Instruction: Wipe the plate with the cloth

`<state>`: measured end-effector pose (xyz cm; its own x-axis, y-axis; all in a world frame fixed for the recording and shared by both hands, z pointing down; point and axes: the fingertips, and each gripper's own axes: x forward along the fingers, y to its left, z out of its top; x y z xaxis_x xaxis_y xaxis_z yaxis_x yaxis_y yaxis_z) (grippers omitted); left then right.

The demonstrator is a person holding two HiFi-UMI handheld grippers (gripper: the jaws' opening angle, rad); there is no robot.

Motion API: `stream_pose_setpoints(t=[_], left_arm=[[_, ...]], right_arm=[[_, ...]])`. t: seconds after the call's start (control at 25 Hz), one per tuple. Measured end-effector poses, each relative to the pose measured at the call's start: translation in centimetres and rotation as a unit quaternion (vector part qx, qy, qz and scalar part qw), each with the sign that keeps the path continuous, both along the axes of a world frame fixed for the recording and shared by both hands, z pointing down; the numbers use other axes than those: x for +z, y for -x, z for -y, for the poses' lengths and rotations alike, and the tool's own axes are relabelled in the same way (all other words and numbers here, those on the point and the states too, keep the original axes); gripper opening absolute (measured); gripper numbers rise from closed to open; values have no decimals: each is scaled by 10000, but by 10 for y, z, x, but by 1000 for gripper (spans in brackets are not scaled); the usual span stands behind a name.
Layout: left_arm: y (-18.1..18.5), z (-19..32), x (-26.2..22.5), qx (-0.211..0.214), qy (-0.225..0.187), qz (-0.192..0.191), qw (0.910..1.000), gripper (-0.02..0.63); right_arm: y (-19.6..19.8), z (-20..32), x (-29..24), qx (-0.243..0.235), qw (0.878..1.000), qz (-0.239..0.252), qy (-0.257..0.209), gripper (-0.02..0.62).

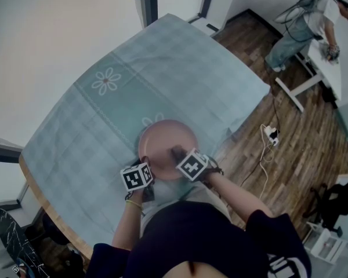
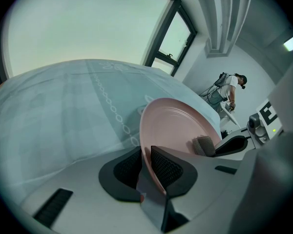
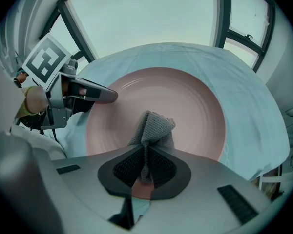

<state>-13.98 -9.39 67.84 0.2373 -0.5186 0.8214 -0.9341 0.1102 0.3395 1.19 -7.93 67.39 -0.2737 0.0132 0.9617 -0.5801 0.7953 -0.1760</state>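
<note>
The pink plate (image 1: 162, 138) is found on the checked, cloth-covered bench (image 1: 93, 120), near its front edge. Its near rim is clamped between the jaws of the left hand-held gripper (image 2: 147, 162), with one pad on each face of the rim. Whether that edge is lifted off the bench cannot be told. A folded grey cloth (image 3: 154, 126) is pinched in the closed jaws of the right hand-held gripper (image 3: 146, 167), and its free end is set against the plate's inner surface, toward the near side. Wiping is therefore judged to be under way: both grasps have been made and the cloth has been brought to the plate. No dirt or wet streak can be made out on the pink surface, so the share already covered cannot be told. The far half and the rim are judged to be left.
</note>
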Motion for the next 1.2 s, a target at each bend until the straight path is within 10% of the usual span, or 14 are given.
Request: stream_pose_setpoints(t=[1.2], left_arm=[[1, 0, -1, -20, -114, 179, 9998, 71]], right_arm=[[30, -22, -17, 533, 9953, 792, -185, 32]])
